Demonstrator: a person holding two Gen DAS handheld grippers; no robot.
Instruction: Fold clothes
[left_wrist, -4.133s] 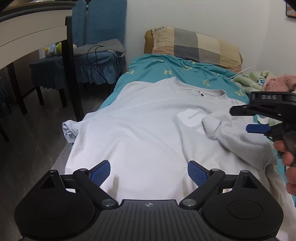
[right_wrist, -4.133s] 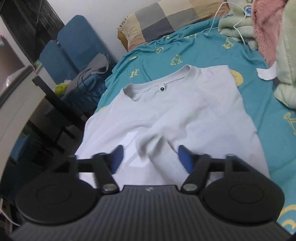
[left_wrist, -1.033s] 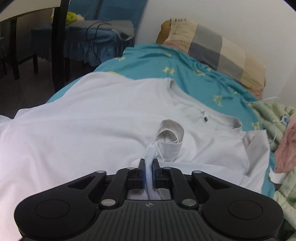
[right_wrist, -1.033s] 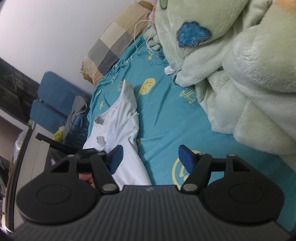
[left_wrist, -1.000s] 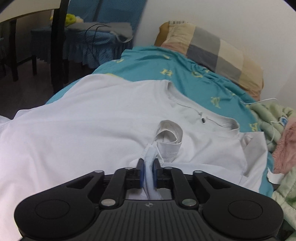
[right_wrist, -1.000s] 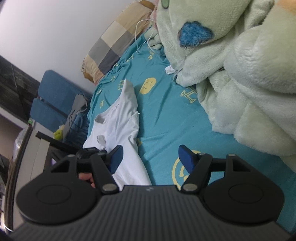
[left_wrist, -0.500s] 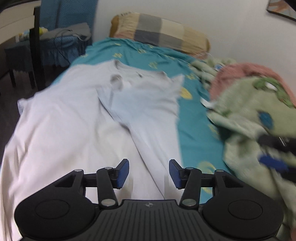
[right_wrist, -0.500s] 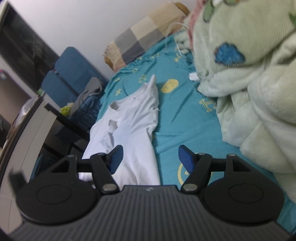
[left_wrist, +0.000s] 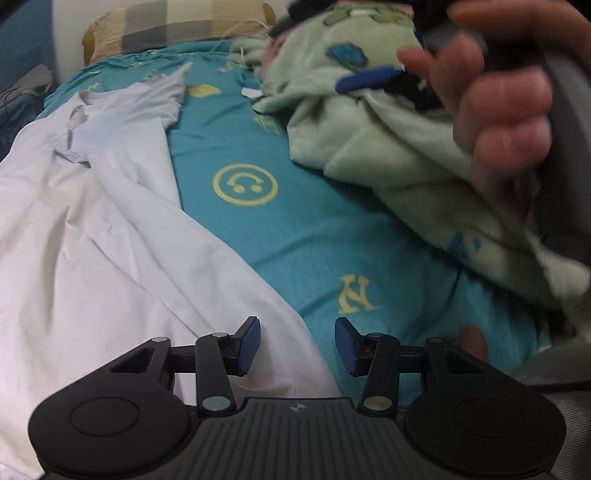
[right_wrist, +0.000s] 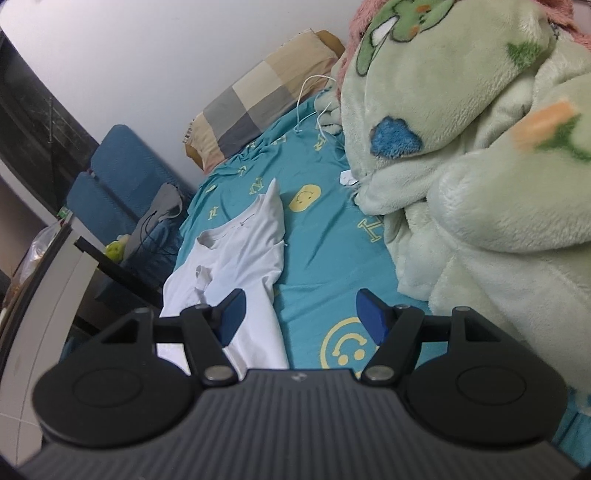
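A white T-shirt (left_wrist: 92, 221) lies on the teal bedsheet (left_wrist: 295, 229), its right side folded in toward the middle, the sleeve lying near the collar. My left gripper (left_wrist: 297, 345) is open and empty, low over the shirt's right edge near the hem. My right gripper (right_wrist: 299, 317) is open and empty, held above the sheet to the right of the shirt (right_wrist: 236, 258). In the left wrist view the hand holding the right gripper (left_wrist: 498, 110) shows at the upper right, with one blue pad (left_wrist: 369, 77) visible.
A bulky pale green fleece blanket (right_wrist: 480, 166) fills the right side of the bed. A checked pillow (right_wrist: 258, 107) lies at the head. A white cable (right_wrist: 310, 103) runs near it. Blue chairs (right_wrist: 114, 177) and a dark table (right_wrist: 110, 266) stand left of the bed.
My left gripper let go of the sleeve it pinched, opened, and swung right and back to the shirt's right edge. The right gripper stayed open and shifted slightly.
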